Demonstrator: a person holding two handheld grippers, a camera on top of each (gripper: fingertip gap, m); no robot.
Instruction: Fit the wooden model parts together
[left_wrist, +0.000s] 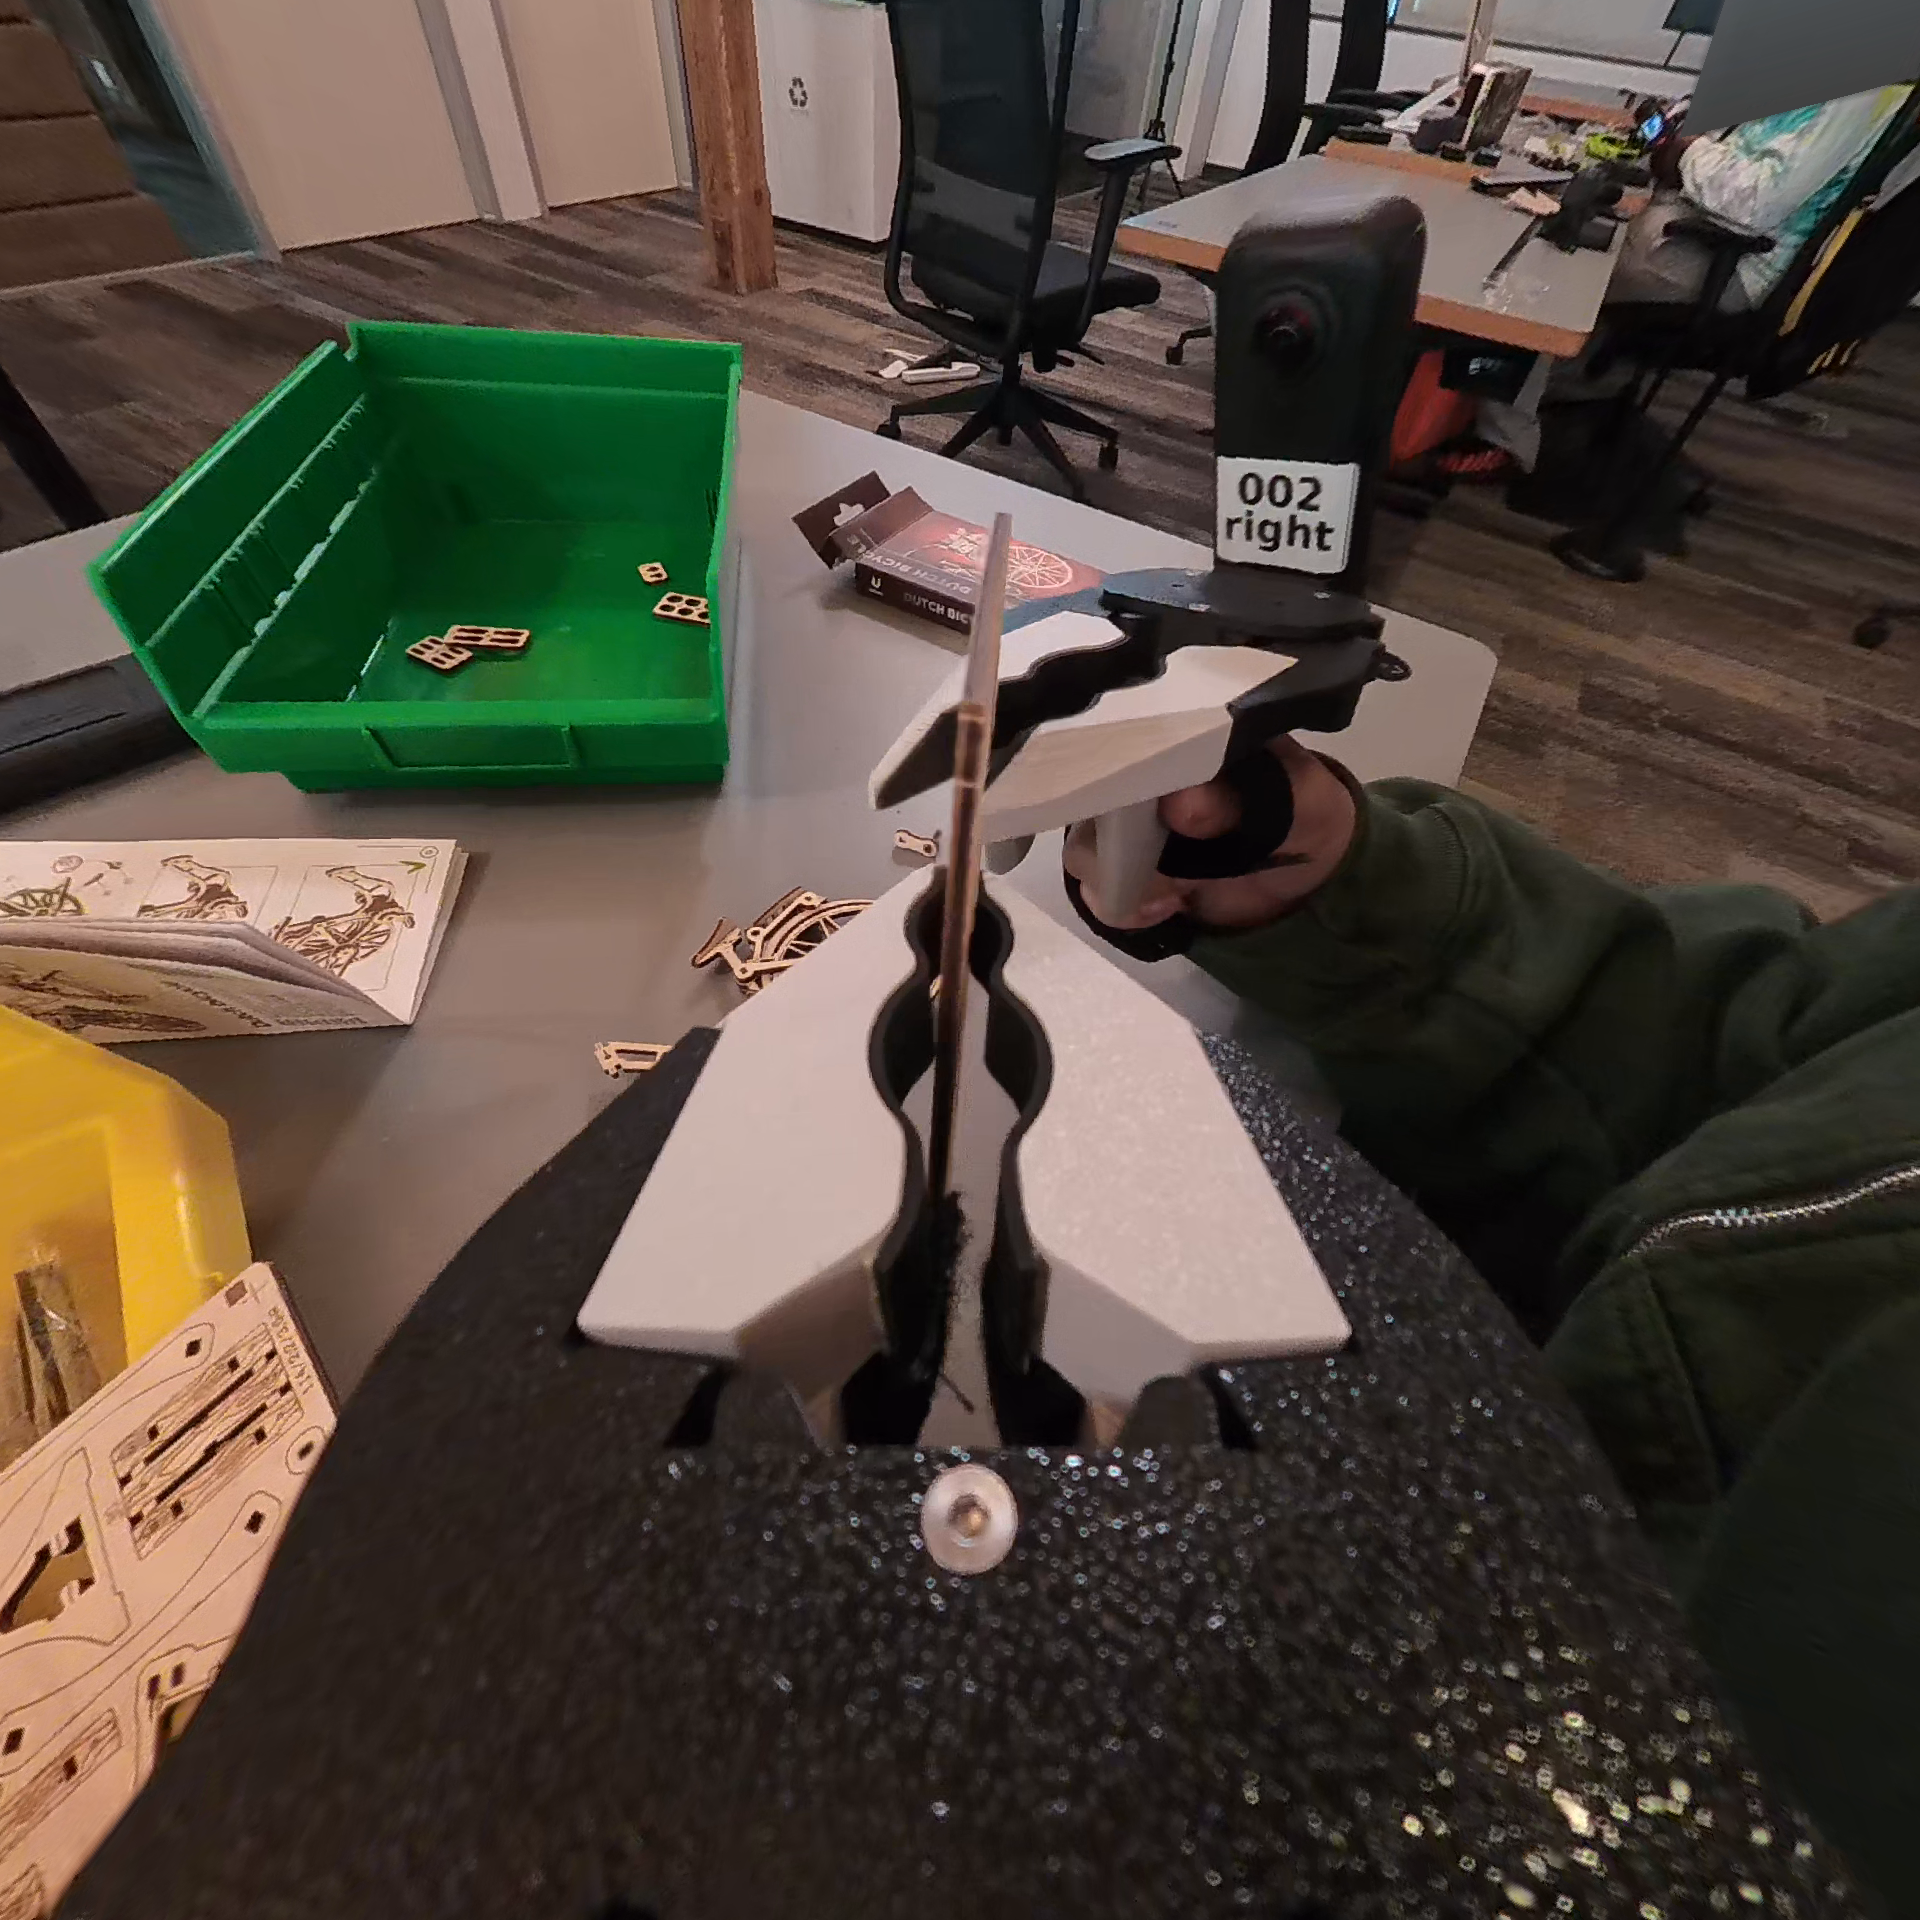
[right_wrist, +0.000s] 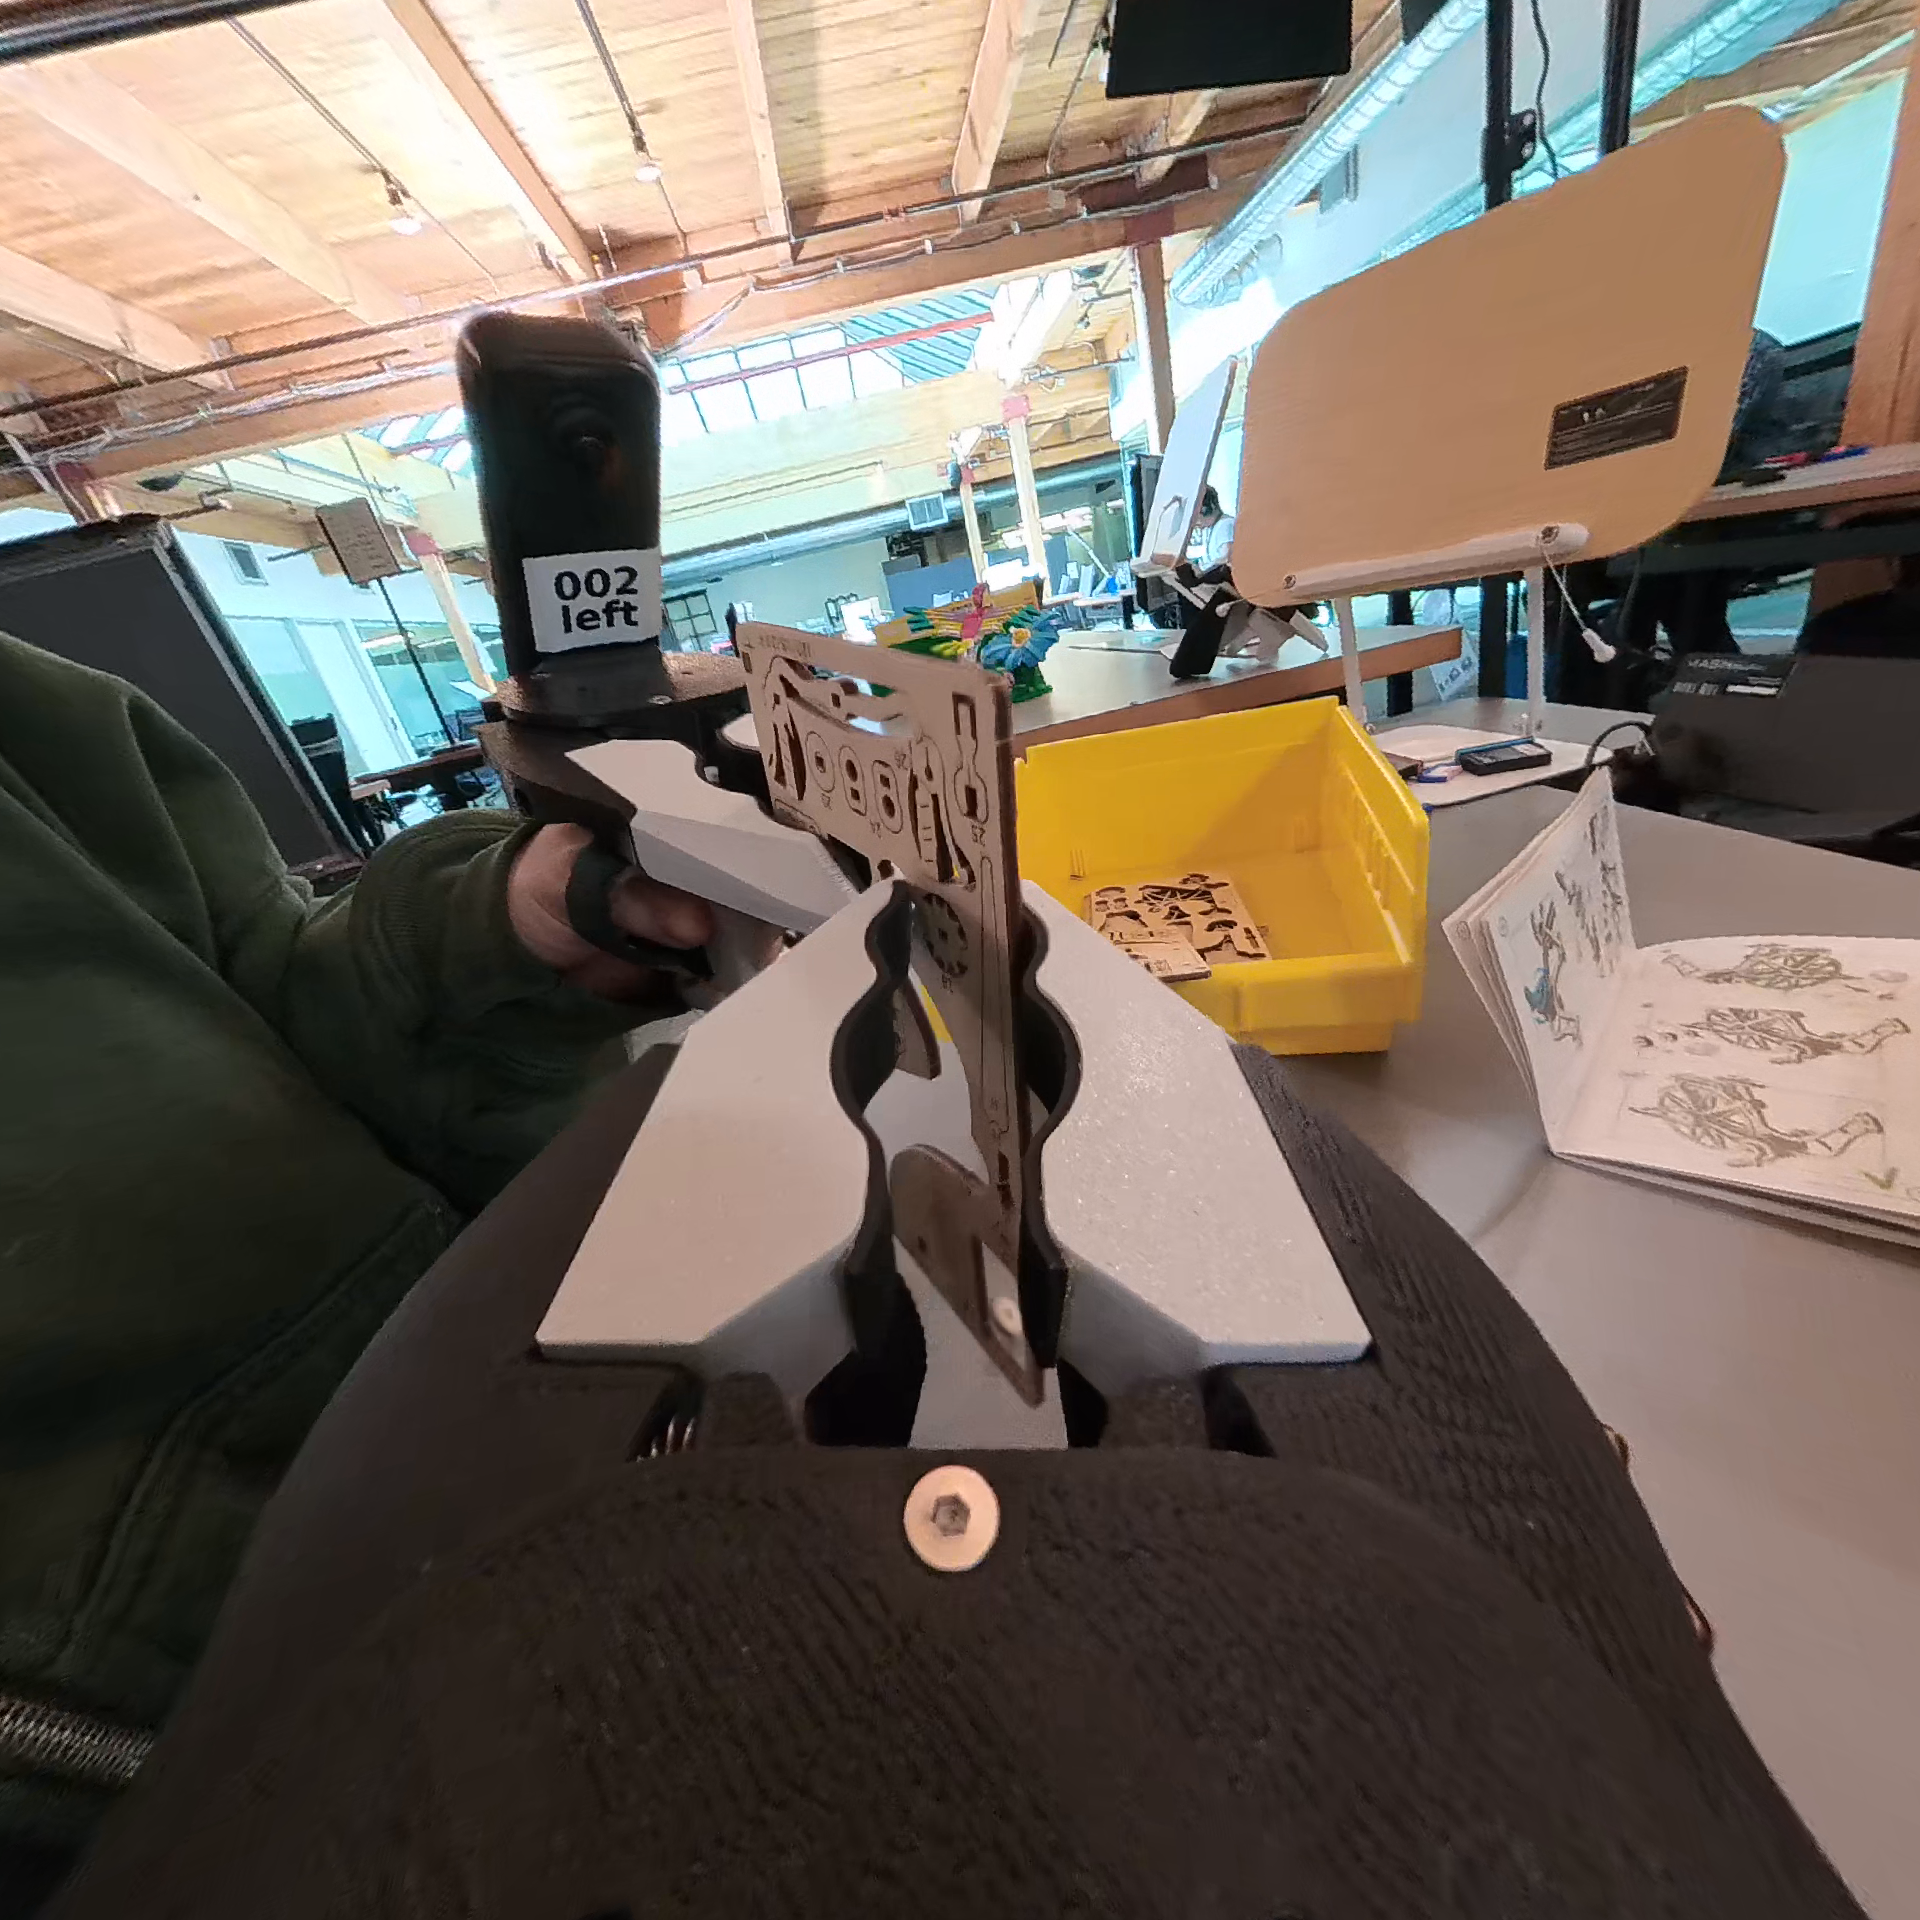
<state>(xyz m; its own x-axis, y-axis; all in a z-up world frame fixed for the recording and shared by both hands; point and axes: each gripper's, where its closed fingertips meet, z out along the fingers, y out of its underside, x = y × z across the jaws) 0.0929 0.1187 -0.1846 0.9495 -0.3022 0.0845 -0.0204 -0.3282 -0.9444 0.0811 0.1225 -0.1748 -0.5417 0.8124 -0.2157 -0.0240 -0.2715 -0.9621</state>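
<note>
A thin laser-cut wooden parts sheet (left_wrist: 989, 623) stands upright on edge above the grey table (left_wrist: 499, 1060). In the right wrist view its flat face (right_wrist: 883, 769) shows cut-out shapes. My left gripper (left_wrist: 956, 894) is shut on the sheet's lower part. My right gripper (left_wrist: 951, 769) comes in from the right and is shut on the same sheet higher up. In the right wrist view my right gripper (right_wrist: 956, 904) clamps the sheet, and the left gripper (right_wrist: 810, 842) grips it from the left. Loose wooden bicycle parts (left_wrist: 769, 935) lie on the table below.
A green bin (left_wrist: 457, 582) with a few small wooden pieces stands at the far left. A yellow bin (right_wrist: 1247, 831) holds more sheets. An open instruction booklet (left_wrist: 229, 935) lies at the left, a kit box (left_wrist: 935, 582) behind. Another parts sheet (left_wrist: 135, 1507) lies near left. Only a small space, under 4 cm, lies between the two pairs of fingers.
</note>
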